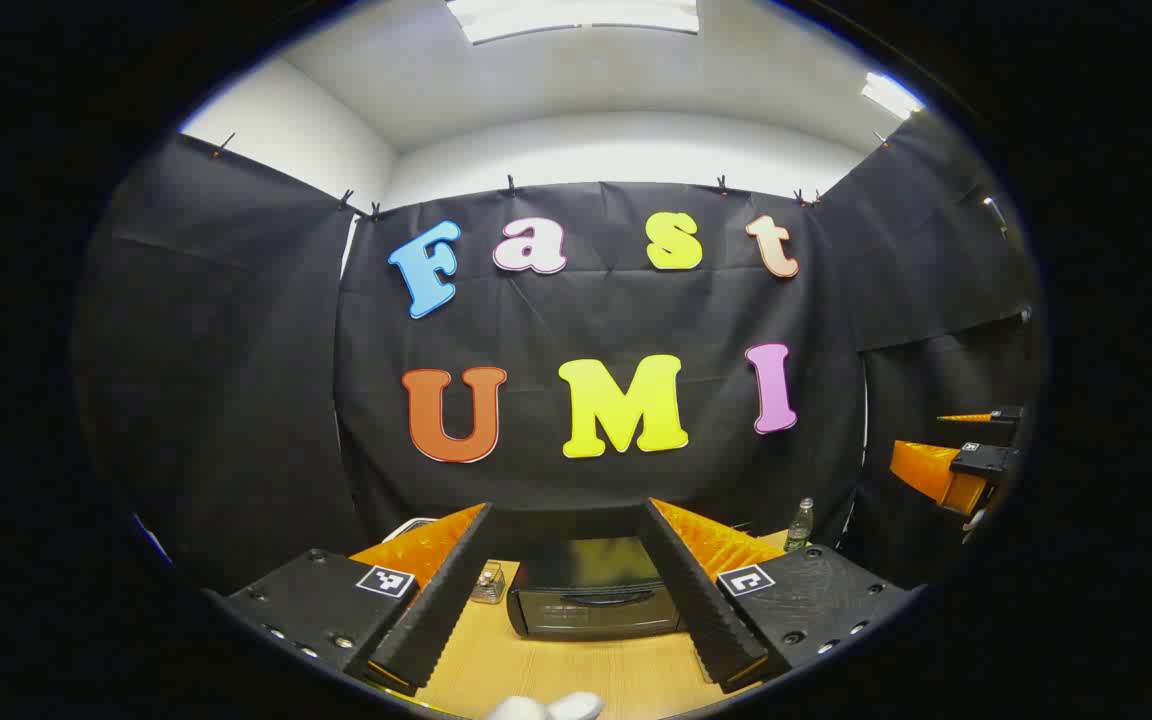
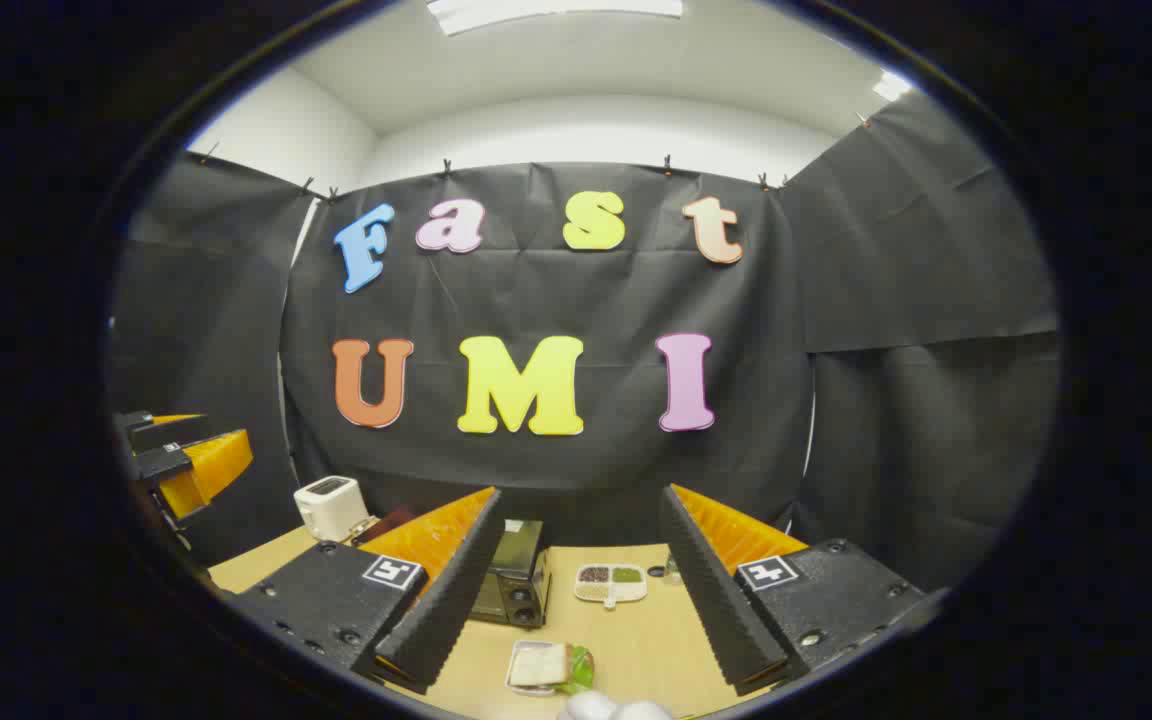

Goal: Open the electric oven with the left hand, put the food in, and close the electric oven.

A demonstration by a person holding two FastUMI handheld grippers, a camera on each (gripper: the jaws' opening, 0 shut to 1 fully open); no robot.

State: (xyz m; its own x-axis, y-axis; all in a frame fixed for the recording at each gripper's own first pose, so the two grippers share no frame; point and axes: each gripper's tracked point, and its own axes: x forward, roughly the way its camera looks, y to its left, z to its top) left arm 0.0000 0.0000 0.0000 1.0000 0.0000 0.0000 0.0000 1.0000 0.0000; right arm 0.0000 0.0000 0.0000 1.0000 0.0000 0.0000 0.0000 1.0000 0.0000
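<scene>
The black electric oven point(image 1: 591, 595) stands on the wooden table point(image 1: 576, 675), door closed, handle across its front. My left gripper point(image 1: 576, 600) hangs open above the table, the oven framed between its fingers but farther off. In the right gripper view the oven point(image 2: 511, 585) sits at the left, partly behind a finger. The food, a sandwich on a small plate point(image 2: 544, 665), lies on the table point(image 2: 636, 640) below my right gripper point(image 2: 576, 590), which is open with nothing in it. The other gripper point(image 2: 191, 460) shows at the far left.
A white toaster point(image 2: 329, 505) stands at the back left. A divided white dish of food point(image 2: 611, 582) lies behind the sandwich. A small glass jar point(image 1: 488, 583) sits left of the oven, a bottle point(image 1: 800, 525) at the back right. Black cloth walls close the booth.
</scene>
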